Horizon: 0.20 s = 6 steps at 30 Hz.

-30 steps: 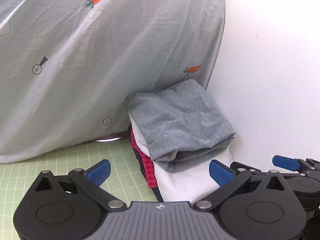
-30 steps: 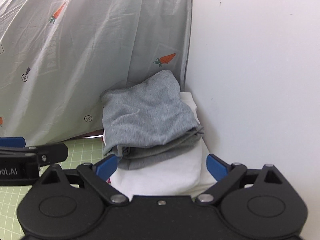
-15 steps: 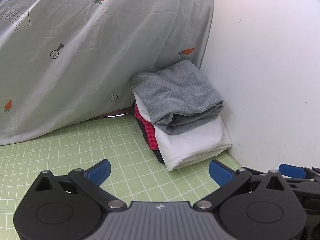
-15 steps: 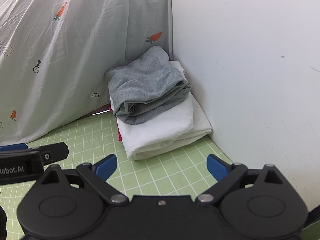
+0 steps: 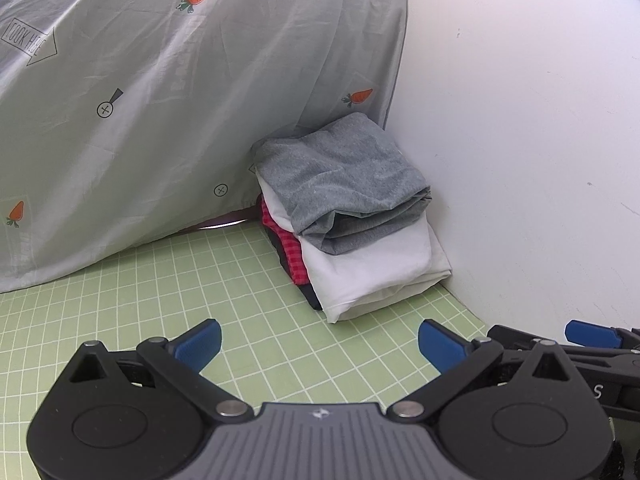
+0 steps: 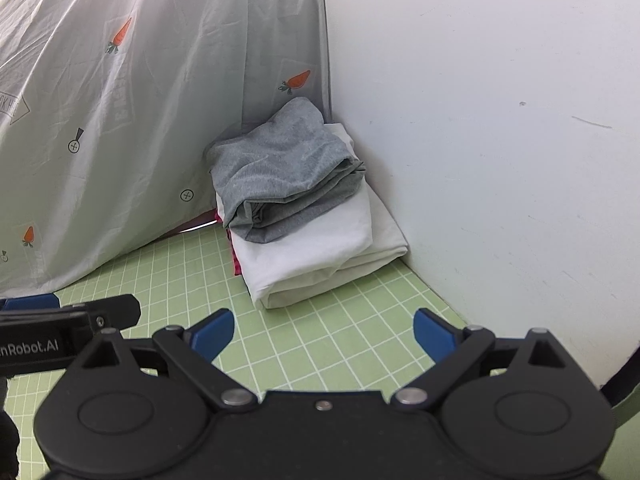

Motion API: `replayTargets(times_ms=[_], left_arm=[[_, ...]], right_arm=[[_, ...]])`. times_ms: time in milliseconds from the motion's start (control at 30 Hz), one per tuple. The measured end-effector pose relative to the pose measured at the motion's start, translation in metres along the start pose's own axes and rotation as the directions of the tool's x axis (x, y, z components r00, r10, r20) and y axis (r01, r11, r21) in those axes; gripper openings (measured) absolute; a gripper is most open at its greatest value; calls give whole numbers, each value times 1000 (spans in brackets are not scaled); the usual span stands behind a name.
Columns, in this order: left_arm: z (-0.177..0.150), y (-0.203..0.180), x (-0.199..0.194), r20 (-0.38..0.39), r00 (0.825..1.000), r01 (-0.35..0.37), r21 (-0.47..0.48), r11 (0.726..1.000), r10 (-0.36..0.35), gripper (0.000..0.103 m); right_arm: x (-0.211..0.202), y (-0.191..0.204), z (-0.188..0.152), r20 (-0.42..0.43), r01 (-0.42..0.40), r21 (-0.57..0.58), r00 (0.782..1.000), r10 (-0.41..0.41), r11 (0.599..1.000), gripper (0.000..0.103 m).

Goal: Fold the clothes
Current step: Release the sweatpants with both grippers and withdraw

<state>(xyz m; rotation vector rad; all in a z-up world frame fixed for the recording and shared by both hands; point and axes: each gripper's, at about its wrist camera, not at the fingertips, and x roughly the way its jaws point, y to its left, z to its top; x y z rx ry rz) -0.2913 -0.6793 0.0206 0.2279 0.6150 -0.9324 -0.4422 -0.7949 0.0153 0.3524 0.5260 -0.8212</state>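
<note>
A stack of folded clothes sits in the far corner of the green grid mat (image 5: 224,300). A grey garment (image 5: 340,176) lies on top, a white one (image 5: 372,268) under it, and a red checked one (image 5: 294,256) peeks out at the left. The stack also shows in the right wrist view, with the grey garment (image 6: 280,176) on the white one (image 6: 316,252). My left gripper (image 5: 318,344) is open and empty, a short way in front of the stack. My right gripper (image 6: 322,334) is open and empty beside it.
A pale grey sheet with carrot prints (image 5: 160,100) hangs behind the stack and drapes onto the mat. A white wall (image 5: 520,140) bounds the right side. The green mat (image 6: 320,344) lies under both grippers.
Both grippers have drawn back from the stack, open and empty. The stack now looks smaller and farther, with more green mat showing in front of it.
</note>
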Motion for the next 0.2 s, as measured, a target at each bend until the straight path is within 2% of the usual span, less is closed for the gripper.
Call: replayTargets(times_ms=[200], left_arm=[[-2, 0, -4, 4, 1000, 4, 1, 1000, -4, 103]], right_arm=[[-6, 0, -2, 6, 3, 0, 1000, -3, 1000, 97]])
